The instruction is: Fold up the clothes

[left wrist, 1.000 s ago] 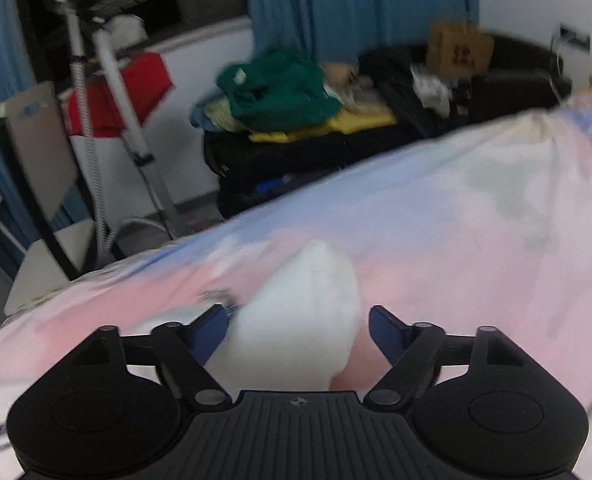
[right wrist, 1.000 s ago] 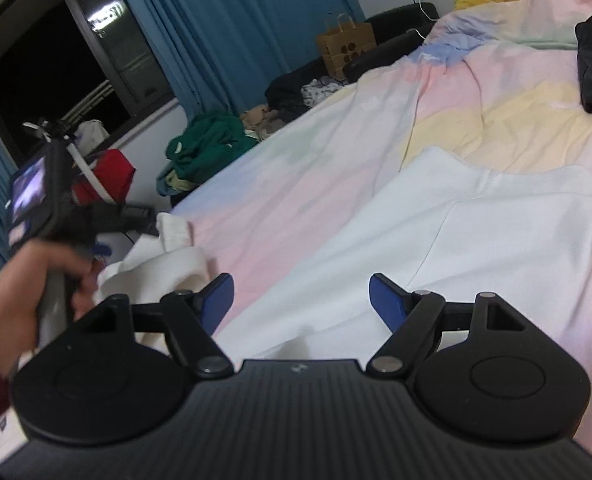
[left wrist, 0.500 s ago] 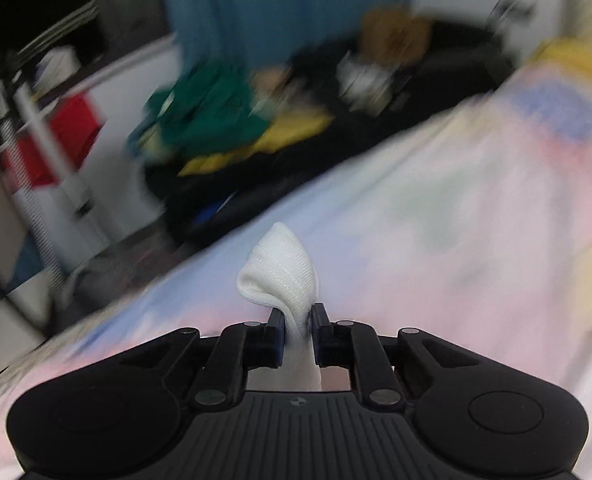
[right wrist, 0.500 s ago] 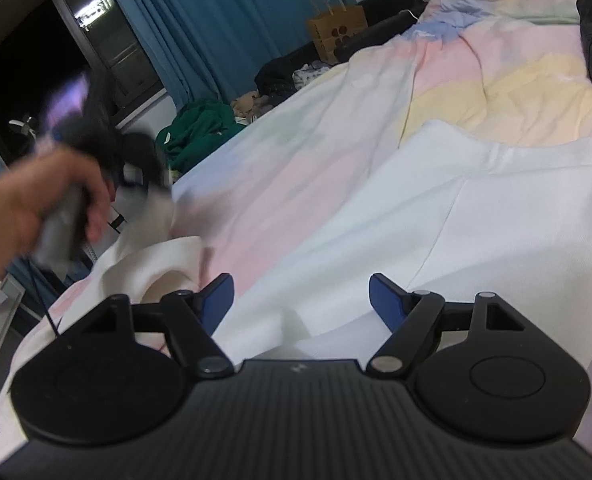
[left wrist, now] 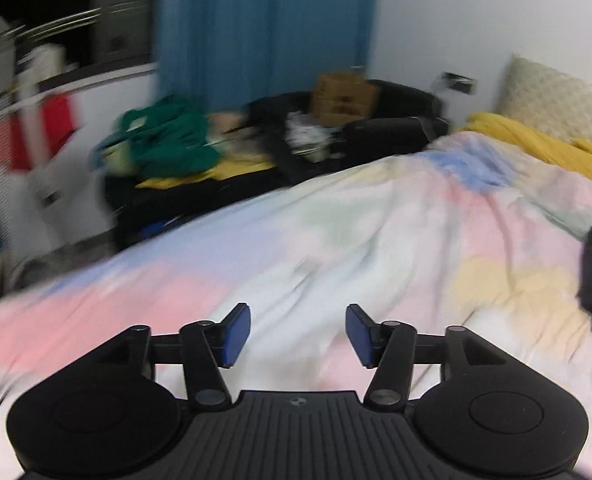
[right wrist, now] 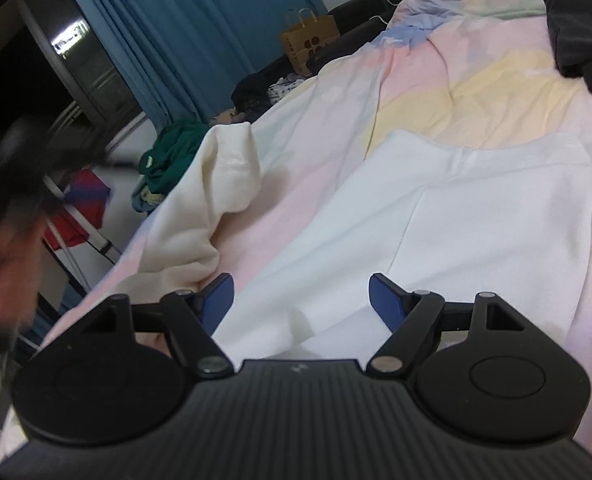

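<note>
**Q:** Which step does the figure show?

**A:** Folding of the white garment (right wrist: 475, 208) spread on the bed (right wrist: 475, 80). Its sleeve (right wrist: 216, 184) lies heaped to the left, apart from the body panel. The left claw (left wrist: 297, 334) has just been opening; nothing sits between its blue pads, only the pastel bedcover below. The sleeve appears to be freshly let go, not yet laid flat over the body.

**Q:** And the right claw?

**A:** The right claw (right wrist: 299, 300) is released, its jaws standing wide over the garment's near edge, with cloth below them but not pinched. It angles down toward the bed.

**Q:** How is the left hand posed?

**A:** Tilted downward over the bedcover, its view blurred. A blurred dark shape at the left edge of the right wrist view is probably that hand with its tool.

**Q:** What does the next move call for?

**A:** Probably regripping the sleeve and drawing it across the body panel, smooth and without bunching. A black garment (right wrist: 579, 24) waits farther up the bed.
</note>
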A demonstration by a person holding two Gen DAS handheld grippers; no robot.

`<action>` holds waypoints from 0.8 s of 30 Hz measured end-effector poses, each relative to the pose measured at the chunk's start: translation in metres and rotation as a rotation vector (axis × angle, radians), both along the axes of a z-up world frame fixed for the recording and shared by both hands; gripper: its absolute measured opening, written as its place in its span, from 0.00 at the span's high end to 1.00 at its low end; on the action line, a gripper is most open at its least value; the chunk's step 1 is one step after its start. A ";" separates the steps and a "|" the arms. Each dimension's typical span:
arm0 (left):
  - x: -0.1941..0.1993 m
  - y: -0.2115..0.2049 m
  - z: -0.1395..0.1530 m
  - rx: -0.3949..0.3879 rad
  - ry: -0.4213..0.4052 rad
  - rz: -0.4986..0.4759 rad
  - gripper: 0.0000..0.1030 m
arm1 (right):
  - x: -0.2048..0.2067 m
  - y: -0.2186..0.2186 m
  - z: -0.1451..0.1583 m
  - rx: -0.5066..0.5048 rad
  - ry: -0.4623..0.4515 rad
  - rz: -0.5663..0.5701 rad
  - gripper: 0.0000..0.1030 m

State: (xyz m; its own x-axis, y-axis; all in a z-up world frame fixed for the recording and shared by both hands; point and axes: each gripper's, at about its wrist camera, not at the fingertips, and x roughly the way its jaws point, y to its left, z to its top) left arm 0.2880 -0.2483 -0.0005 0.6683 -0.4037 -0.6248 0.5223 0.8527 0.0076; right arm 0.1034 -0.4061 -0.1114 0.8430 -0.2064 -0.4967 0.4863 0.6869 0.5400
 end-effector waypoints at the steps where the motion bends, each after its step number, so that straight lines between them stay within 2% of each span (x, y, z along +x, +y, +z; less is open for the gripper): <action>1: -0.019 0.025 -0.003 0.064 -0.007 0.074 0.44 | 0.000 0.000 0.000 0.006 -0.007 0.004 0.25; 2: -0.042 0.056 -0.006 0.111 -0.036 0.152 0.42 | 0.000 -0.001 0.000 0.011 -0.014 0.009 0.25; 3: -0.060 0.081 -0.010 0.122 -0.046 0.193 0.39 | 0.000 -0.001 0.001 0.017 -0.021 0.013 0.25; 7: -0.126 0.174 -0.029 0.108 -0.024 0.313 0.38 | 0.002 0.000 0.002 0.065 -0.050 0.063 0.25; 10: -0.150 0.219 -0.036 0.061 -0.009 0.395 0.38 | -0.001 0.006 0.009 0.067 -0.080 0.116 0.25; 13: -0.161 0.244 -0.036 -0.005 -0.005 0.431 0.37 | -0.005 0.009 0.015 0.130 -0.097 0.186 0.25; 15: -0.169 0.252 -0.036 -0.051 -0.021 0.415 0.35 | -0.012 0.006 0.017 0.232 -0.101 0.235 0.25; 16: -0.174 0.253 -0.039 -0.056 -0.039 0.405 0.33 | -0.012 0.004 0.021 0.250 -0.101 0.249 0.29; 17: -0.176 0.254 -0.044 -0.055 -0.046 0.395 0.31 | -0.010 0.003 0.027 0.252 -0.101 0.257 0.33; 19: -0.177 0.251 -0.052 -0.056 -0.044 0.366 0.31 | -0.006 -0.001 0.039 0.254 -0.099 0.273 0.33; 24: -0.172 0.245 -0.071 -0.054 -0.031 0.318 0.31 | 0.057 -0.020 0.068 0.200 -0.086 0.234 0.33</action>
